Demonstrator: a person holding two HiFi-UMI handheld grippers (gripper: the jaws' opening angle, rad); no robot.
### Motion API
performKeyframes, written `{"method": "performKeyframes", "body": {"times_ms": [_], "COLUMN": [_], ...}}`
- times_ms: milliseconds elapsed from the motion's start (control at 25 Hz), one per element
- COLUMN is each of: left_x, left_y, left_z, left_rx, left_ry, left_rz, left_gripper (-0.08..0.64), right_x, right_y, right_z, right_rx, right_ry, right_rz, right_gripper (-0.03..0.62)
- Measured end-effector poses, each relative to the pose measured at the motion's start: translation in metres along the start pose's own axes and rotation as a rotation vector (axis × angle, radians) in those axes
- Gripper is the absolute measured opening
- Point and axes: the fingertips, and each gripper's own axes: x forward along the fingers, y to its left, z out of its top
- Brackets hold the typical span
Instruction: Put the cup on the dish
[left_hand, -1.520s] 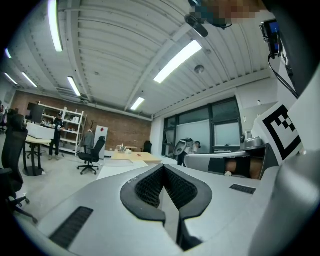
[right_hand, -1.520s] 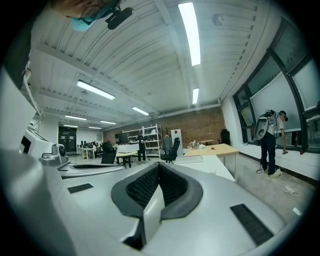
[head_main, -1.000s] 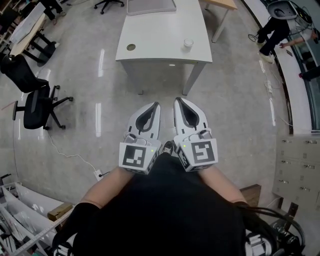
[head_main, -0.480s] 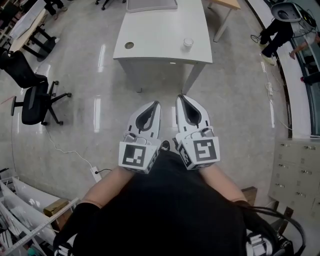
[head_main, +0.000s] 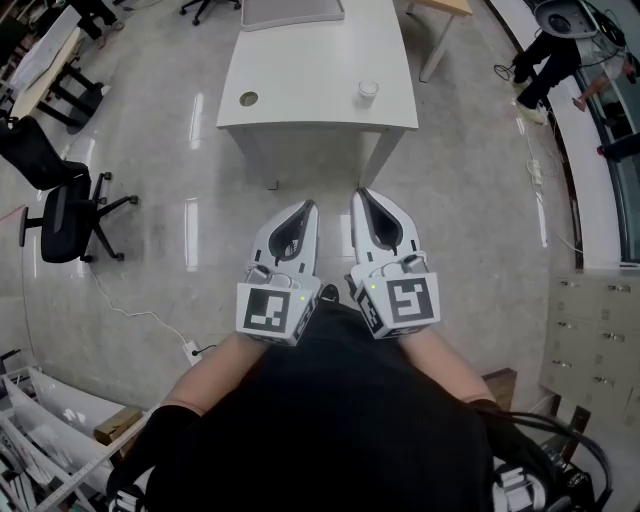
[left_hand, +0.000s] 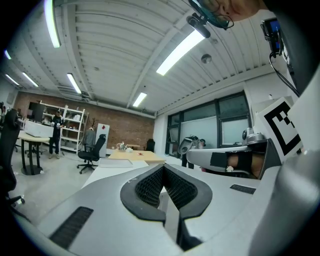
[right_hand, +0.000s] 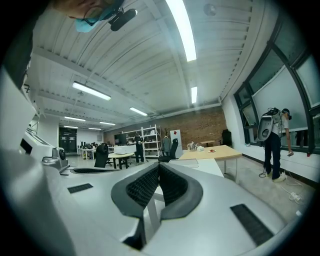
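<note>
A white cup stands near the right front edge of a white table. A small round dish lies near the table's left front edge. Both grippers hang side by side over the floor, well short of the table. My left gripper is shut with nothing between its pads. My right gripper is shut and empty too, its pads meeting at the tip. In the gripper views the table top shows only as a thin pale strip beyond the jaws.
Two black office chairs stand on the glossy floor at the left, with a white cable trailing nearby. A person stands at the far right by a counter. Grey drawer cabinets line the right side. Another tan table stands behind.
The table with the cup and dish has slid slightly up and left in the head view. Both grippers keep their places side by side, still shut.
</note>
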Motion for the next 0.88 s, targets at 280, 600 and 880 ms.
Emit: {"method": "performKeyframes", "body": {"times_ms": [280,600,880], "left_x": [0.038,0.091,0.149], "left_y": [0.015,0.061,0.110], "left_z": [-0.006,-0.004,0.000], "left_rx": [-0.017,-0.031,-0.035], "left_ry": [0.048,0.066,0.071], "left_rz": [-0.003,-0.018,-0.032], "left_gripper": [0.005,0.005,0.005], "right_x": [0.033,0.099,0.169], "right_y": [-0.020,-0.037,-0.057], "right_z": [-0.008,-0.013,-0.015], "right_rx": [0.013,0.034,0.044], "right_ry": [0.022,0.047,0.103], "right_rz": [-0.004,-0.017,-0.050], "right_gripper": [0.012,0.012,0.012]}}
